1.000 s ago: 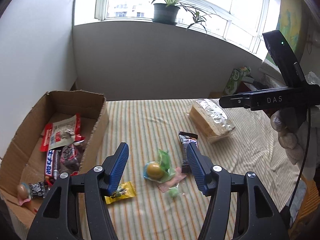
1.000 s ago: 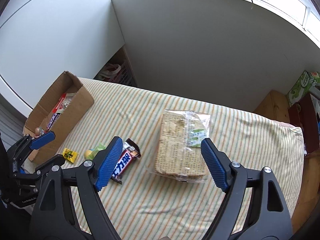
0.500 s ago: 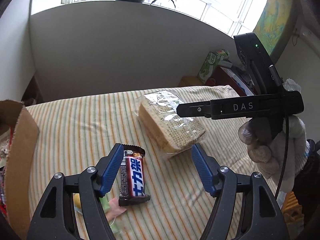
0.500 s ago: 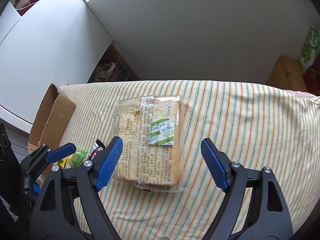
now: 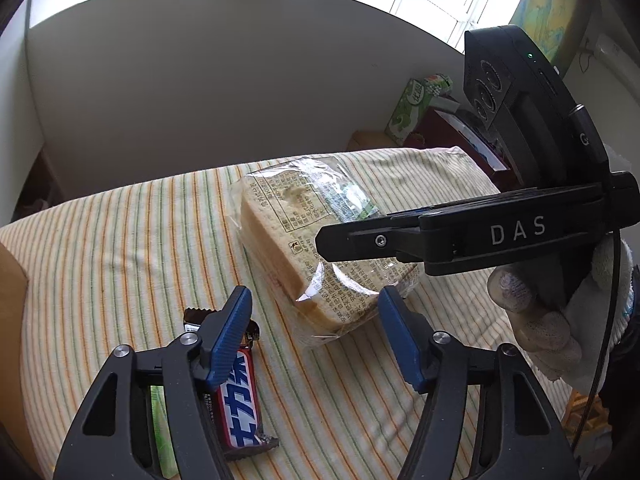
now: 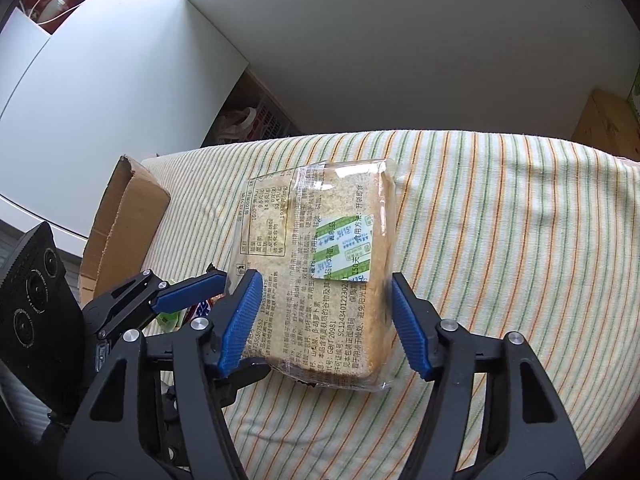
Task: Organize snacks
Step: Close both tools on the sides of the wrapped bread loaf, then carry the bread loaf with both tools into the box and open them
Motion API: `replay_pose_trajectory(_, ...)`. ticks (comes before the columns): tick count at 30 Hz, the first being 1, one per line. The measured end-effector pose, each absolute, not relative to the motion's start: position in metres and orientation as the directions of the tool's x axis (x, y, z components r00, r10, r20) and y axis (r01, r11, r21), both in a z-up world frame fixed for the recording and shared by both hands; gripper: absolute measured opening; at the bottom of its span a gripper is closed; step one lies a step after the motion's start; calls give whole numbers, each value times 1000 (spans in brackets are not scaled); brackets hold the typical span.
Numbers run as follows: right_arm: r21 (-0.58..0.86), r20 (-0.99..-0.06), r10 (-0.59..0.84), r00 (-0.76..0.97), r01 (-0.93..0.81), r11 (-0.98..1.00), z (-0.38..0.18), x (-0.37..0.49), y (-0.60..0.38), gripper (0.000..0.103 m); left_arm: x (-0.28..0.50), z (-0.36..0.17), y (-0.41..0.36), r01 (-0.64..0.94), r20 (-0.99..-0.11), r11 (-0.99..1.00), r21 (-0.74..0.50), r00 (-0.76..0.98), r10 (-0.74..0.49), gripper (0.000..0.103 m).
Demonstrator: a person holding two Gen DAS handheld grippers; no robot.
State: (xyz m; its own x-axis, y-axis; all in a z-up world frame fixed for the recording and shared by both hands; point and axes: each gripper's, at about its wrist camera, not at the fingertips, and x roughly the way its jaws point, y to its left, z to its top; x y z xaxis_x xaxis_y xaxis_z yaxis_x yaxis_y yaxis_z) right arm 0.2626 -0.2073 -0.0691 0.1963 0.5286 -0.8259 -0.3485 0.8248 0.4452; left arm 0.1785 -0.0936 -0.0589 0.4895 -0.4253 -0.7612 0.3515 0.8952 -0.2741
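Bright window daylight; sharp, fisheye-warped edges

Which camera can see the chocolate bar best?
The left wrist camera. There the chocolate bar lies on the striped cloth in plain sight, with only its upper end behind a blue finger. The right wrist camera shows just a sliver of its wrapper, tucked behind the left gripper.

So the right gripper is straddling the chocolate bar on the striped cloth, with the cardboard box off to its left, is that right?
Not quite. The right wrist view shows the right gripper straddling the bagged bread, its jaws closing on either side of the bag. The chocolate bar lies by the left gripper. The rest holds: striped cloth underneath, cardboard box to the left.
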Motion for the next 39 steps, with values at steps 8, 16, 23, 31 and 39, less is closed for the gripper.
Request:
replay_pose_trajectory(8, 462, -823, 537, 184, -332, 822, -66, 256, -205, 53, 180, -56, -97, 371, -749, 875, -312, 471, -466, 51)
replay_pose_trajectory(16, 436, -833, 519, 192, -351, 828, -52, 237, -196, 53, 162, -42, -92, 378, -741, 879, -291, 492, -457, 51)
replay_pose_trajectory(23, 417, -829, 518, 209, -386, 823, -26, 218, -181, 53, 130, -16, -68, 370, -706, 887, -277, 549, -449, 51)
replay_pose_trajectory(31, 399, -820, 531, 211, -454, 796, 4, 198, -140, 53, 97, 9, -29, 326, -651, 904, -277, 628, -426, 51)
replay_pose_trajectory(39, 377, -809, 551, 202, -541, 752, 32, 181, -82, 53, 60, 30, 27, 255, -591, 923, -288, 711, -381, 51)
